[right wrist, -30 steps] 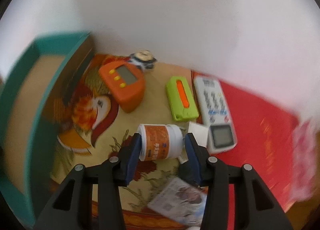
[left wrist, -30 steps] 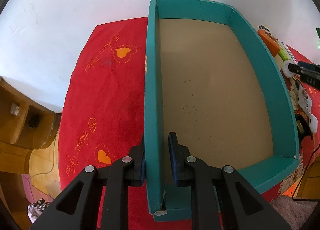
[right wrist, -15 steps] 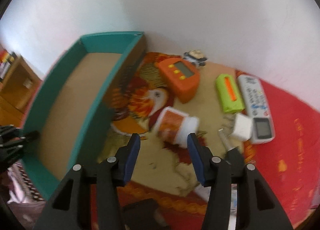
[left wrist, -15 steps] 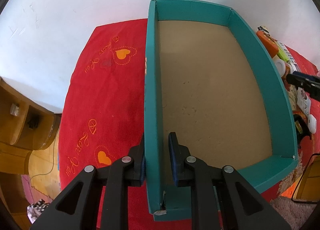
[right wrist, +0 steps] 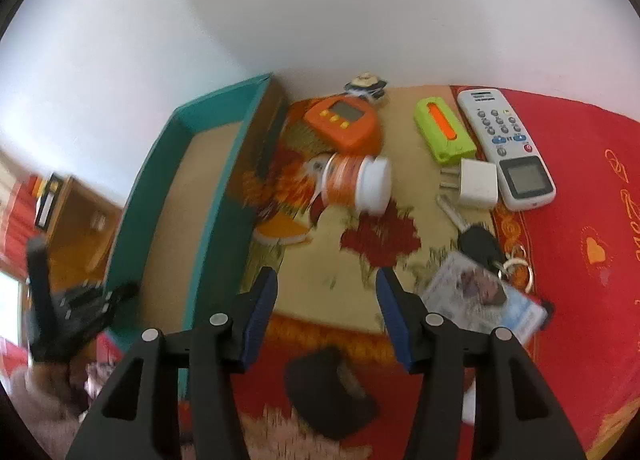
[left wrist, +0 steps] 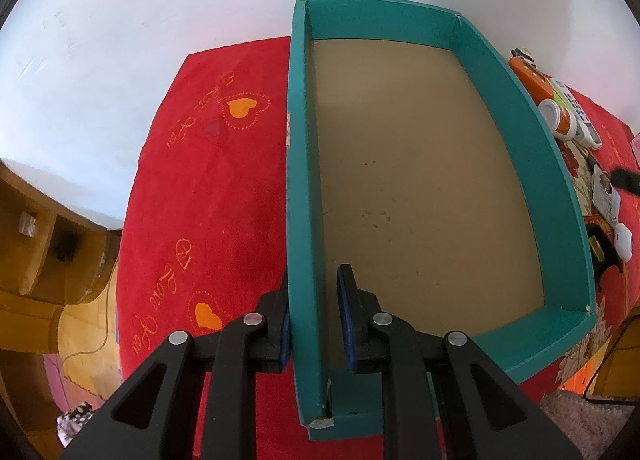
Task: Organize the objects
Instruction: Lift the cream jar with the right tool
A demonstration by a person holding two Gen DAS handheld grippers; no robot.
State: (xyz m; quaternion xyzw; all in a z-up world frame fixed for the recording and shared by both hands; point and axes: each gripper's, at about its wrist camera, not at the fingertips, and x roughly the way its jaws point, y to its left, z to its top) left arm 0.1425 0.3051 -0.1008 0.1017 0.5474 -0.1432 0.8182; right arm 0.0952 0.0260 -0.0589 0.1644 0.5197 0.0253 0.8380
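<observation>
A teal box [left wrist: 560,196] with a bare brown floor stands on the red cloth. My left gripper [left wrist: 316,294] is shut on its near-left wall, one pad on each side. In the right wrist view, a white bottle with an orange label [right wrist: 352,184] lies on its side on the flowered cloth, just right of the teal box [right wrist: 224,188]. My right gripper [right wrist: 326,284] hovers short of the bottle. Its jaws are opening and nothing is between them. The bottle [left wrist: 560,120] also shows past the box's right wall in the left wrist view.
Near the wall lie an orange timer [right wrist: 344,128], a green case [right wrist: 444,136] and a white remote [right wrist: 508,152]. A white charger [right wrist: 478,182], a car key [right wrist: 480,244] and a printed card [right wrist: 484,304] lie right of the bottle. A black object [right wrist: 328,392] sits below the fingers.
My right gripper let go of the bottle, opened wider and drew back from it; the bottle now lies free on the cloth. The left gripper and box stayed put.
</observation>
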